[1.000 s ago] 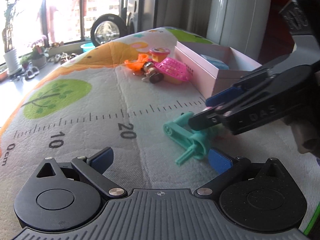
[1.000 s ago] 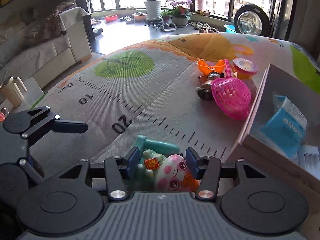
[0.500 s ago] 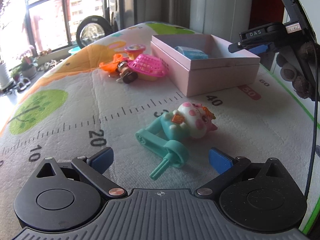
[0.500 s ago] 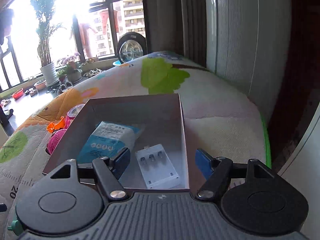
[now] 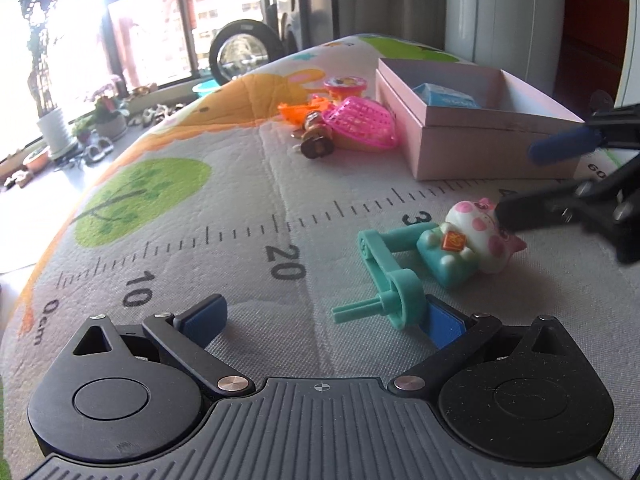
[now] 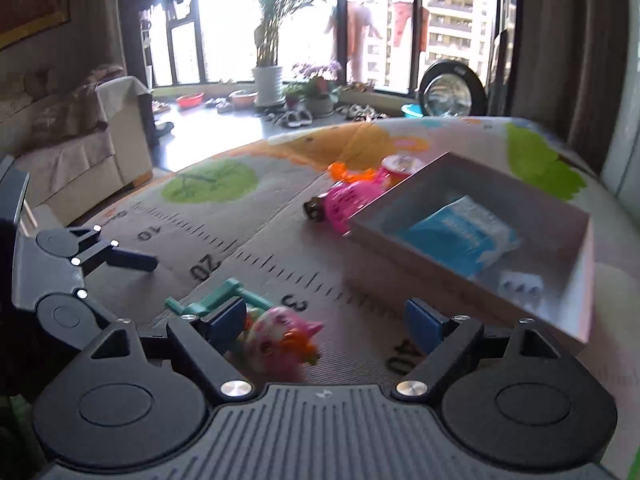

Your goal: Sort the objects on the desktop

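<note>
Pink: one box (image 5: pixel 472 128), one basket (image 5: pixel 360 122), one pig toy (image 5: pixel 476 236) on teal crank. Left gripper (image 5: pixel 324 316) and right gripper (image 6: pixel 326 322) both spread, empty.

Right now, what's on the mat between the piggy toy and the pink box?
Nothing but bare mat with printed ruler marks lies between the piggy toy and the pink box. The left wrist view shows it.

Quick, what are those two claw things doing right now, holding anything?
Left gripper: open, holding nothing; the teal crank lies by one finger.
Right gripper: open, holding nothing, around the pig toy.
</note>
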The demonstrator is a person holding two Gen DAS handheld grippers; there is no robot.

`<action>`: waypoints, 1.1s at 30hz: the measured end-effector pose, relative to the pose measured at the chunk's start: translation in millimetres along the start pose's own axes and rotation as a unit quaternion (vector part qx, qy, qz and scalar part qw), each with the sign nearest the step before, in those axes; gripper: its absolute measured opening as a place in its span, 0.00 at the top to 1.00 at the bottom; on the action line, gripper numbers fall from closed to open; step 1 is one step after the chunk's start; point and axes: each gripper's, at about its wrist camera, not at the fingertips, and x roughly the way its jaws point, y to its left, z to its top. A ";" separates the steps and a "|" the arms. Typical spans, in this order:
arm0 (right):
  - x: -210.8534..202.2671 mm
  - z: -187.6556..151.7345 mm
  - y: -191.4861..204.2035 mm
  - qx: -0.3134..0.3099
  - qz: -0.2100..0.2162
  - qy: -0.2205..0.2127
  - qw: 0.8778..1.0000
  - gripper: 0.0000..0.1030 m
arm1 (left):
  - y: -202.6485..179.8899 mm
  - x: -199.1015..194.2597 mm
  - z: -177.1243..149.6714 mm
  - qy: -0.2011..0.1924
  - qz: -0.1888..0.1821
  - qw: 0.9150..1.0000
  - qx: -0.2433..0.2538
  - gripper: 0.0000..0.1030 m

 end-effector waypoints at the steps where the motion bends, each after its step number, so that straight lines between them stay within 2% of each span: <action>1: 7.8 -0.5 1.8 0.010 0.005 0.007 1.000 0.16 | -0.2 -0.3 -0.5 0.001 0.001 1.000 0.003 0.00; 2: 16.2 -1.2 2.2 0.026 0.015 0.017 0.999 0.16 | -0.3 -0.7 -1.4 0.002 0.002 1.000 0.007 0.00; 4: 25.2 -1.2 0.0 0.048 0.033 0.026 0.998 0.25 | 0.0 -2.1 -3.0 0.002 0.002 1.000 0.012 0.00; 5: 27.7 -3.1 0.0 0.051 0.036 0.031 0.998 0.34 | 0.4 -2.6 -3.3 0.002 0.001 1.000 0.012 0.00; 7: 23.4 -6.5 -2.3 0.057 0.033 0.026 0.998 0.36 | 0.7 -2.4 -3.2 0.003 -0.001 1.000 0.009 0.00; 10: 13.6 -12.9 -10.8 0.058 -0.011 0.015 0.998 0.40 | -1.5 -2.0 -2.7 0.003 -0.012 1.000 0.005 0.00; 14: -6.1 -31.9 -43.3 0.106 -0.078 0.001 0.991 0.41 | -14.1 -1.0 -1.3 0.002 -0.044 0.999 0.013 0.00; 17: -24.5 -49.8 -62.5 0.150 -0.108 -0.018 0.983 0.39 | -27.1 0.3 1.0 0.001 -0.087 0.996 0.017 0.00; 19: -35.2 -62.9 -70.7 0.178 -0.121 -0.034 0.976 0.34 | -35.5 1.4 2.6 0.000 -0.127 0.992 0.013 0.00; 23: -39.5 -79.8 -78.4 0.210 -0.135 -0.050 0.967 0.26 | -49.8 -4.6 4.1 0.000 -0.233 0.972 0.008 0.00; 24: -38.6 -82.3 -79.6 0.216 -0.135 -0.052 0.966 0.24 | -54.0 -8.1 3.8 -0.006 -0.240 0.971 0.020 0.00; 25: -37.4 -84.1 -80.3 0.220 -0.135 -0.053 0.965 0.23 | -56.5 -11.1 3.6 -0.014 -0.234 0.972 0.031 0.00; 26: -36.6 -86.1 -79.9 0.220 -0.136 -0.055 0.964 0.23 | -59.3 -13.8 3.6 -0.025 -0.213 0.976 0.044 0.00; 28: -37.4 -86.2 -77.4 0.213 -0.136 -0.063 0.966 0.21 | -60.5 -12.0 5.4 -0.038 -0.152 0.986 0.060 0.00; 30: -37.3 -86.3 -74.0 0.204 -0.134 -0.068 0.967 0.19 | -58.4 -3.2 9.0 -0.031 -0.109 0.992 0.062 0.00; 33: -39.4 -86.9 -68.2 0.190 -0.135 -0.075 0.970 0.18 | -51.4 17.0 16.3 -0.005 -0.093 0.994 0.048 0.00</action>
